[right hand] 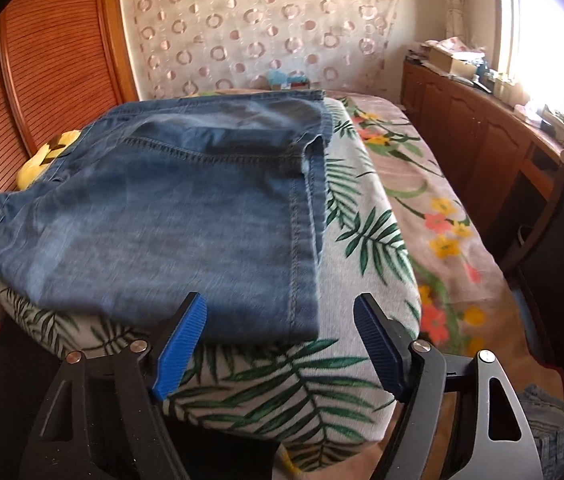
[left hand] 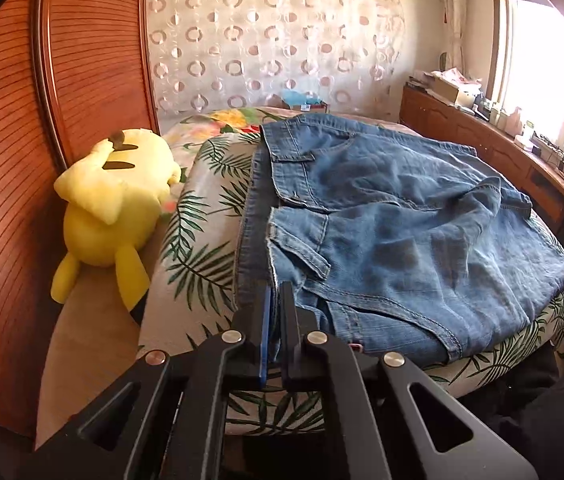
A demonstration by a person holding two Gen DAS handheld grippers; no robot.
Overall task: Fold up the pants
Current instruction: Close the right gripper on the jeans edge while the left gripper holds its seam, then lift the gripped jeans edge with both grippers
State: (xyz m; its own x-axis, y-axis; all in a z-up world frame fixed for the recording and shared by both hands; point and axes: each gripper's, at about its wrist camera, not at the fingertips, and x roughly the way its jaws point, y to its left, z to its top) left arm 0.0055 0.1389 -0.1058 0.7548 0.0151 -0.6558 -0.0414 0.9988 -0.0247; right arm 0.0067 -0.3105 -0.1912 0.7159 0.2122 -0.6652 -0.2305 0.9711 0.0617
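From the left wrist view, the left gripper (left hand: 276, 292) has its fingers pressed together on the near waistband edge of the jeans (left hand: 401, 232), a sliver of denim caught between the blue pads. The jeans lie straight ahead of it and spread away to the right over the leaf-print cushion (left hand: 198, 248), waistband and pockets toward the near left, a leg doubled back across the top in loose rumples; a yellow plush toy (left hand: 110, 200) lies off to the left against the wooden panel. From the right wrist view, the right gripper (right hand: 282, 320) stands spread with nothing between its pads, its tips just short of the near folded edge of the jeans, which run ahead and to the left, long axis leading away toward the far wall. Here the denim looks flatter, faded blue, seams running lengthwise. I judge the right side nearest the free corner, so any next fold would start there.
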